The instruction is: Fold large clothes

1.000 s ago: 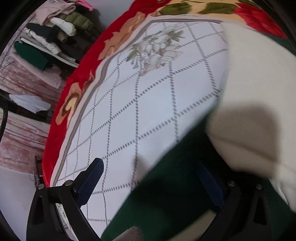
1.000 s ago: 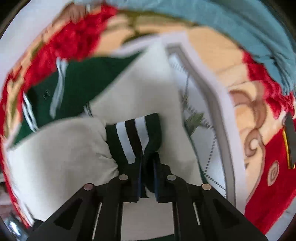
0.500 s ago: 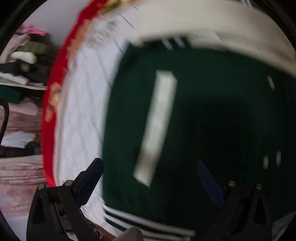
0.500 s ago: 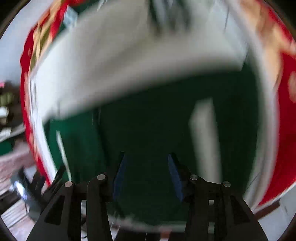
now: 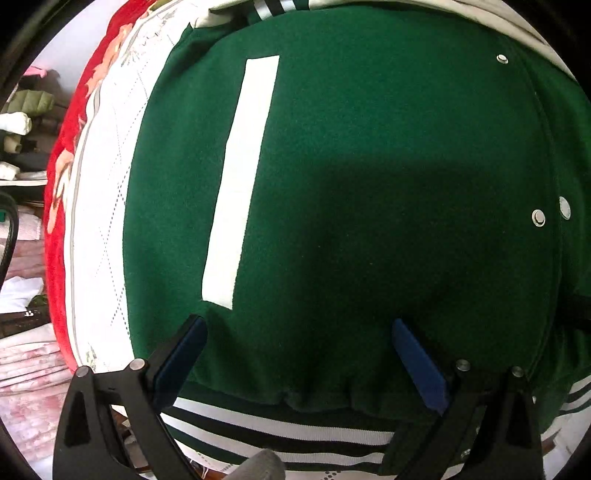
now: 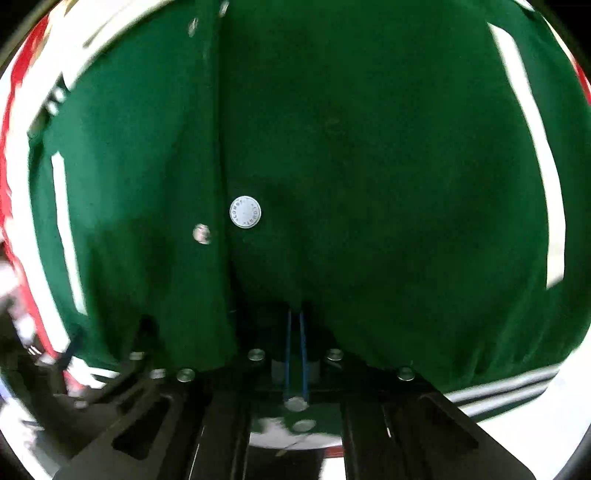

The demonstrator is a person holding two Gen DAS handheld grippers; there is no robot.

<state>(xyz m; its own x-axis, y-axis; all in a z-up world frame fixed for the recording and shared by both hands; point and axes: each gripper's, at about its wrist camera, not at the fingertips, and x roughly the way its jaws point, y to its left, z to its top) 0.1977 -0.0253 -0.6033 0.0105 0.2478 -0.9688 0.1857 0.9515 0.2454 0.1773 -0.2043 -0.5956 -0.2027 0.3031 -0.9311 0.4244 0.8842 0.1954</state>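
Green varsity-style jacket (image 5: 351, 192) lies front-up on a quilted bed cover (image 5: 99, 206), filling most of both wrist views; its upper part and cream sleeves (image 5: 491, 14) are cut off by the lens edge. A white pocket strip (image 5: 240, 177) runs lengthwise on the panel in the left wrist view; a similar strip (image 6: 546, 177) shows at the right of the right wrist view, blurred. Snap buttons (image 5: 538, 218) line the front placket; one snap (image 6: 245, 211) is sharp in the right view, its lettering too small to read. Striped green-and-white hem band (image 5: 280, 432) lies nearest the left camera. Left gripper (image 5: 295, 332): blue-padded jaws spread wide over the lower panel, nothing between them; whether the pads touch the cloth cannot be told. Right gripper (image 6: 296, 325): jaws nearly together at the hem by the placket, tips buried under a green fold, so the pinch is seen only in part. The cover's red floral border (image 5: 62, 162) runs along the left edge. Beyond it, piled clothes (image 5: 26, 107) sit cropped and indistinct. The left edge of the right view is motion-smeared.
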